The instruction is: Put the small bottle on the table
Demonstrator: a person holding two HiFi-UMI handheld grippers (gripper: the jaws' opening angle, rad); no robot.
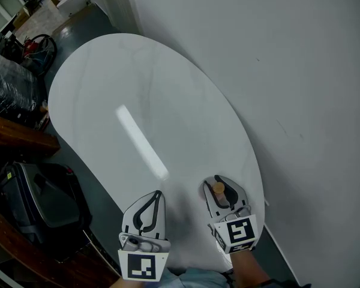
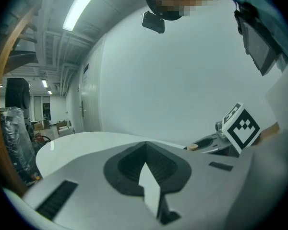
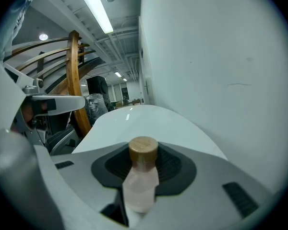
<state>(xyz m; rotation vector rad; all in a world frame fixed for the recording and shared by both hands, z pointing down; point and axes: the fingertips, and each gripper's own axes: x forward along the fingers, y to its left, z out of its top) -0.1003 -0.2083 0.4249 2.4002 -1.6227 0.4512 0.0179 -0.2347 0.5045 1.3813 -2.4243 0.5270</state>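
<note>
A small pale bottle point(image 3: 140, 183) with a round wooden cap point(image 1: 218, 188) stands upright between the jaws of my right gripper point(image 1: 220, 183), which is shut on its body. That gripper is over the near end of the white oval table point(image 1: 138, 89), close to the wall. In the left gripper view the cap point(image 2: 193, 147) shows beside the right gripper's marker cube point(image 2: 242, 126). My left gripper point(image 1: 158, 195) is to the left of the right one, over the table's near edge. Its jaws meet at the tip and hold nothing.
A pale wall point(image 1: 288, 71) runs close along the table's right side. Left of the table are a dark bag or seat point(image 1: 39, 203), a brown wooden ledge point(image 1: 15, 138) and a wheel point(image 1: 41, 45) on the floor. A lamp's bright streak point(image 1: 141, 141) reflects on the tabletop.
</note>
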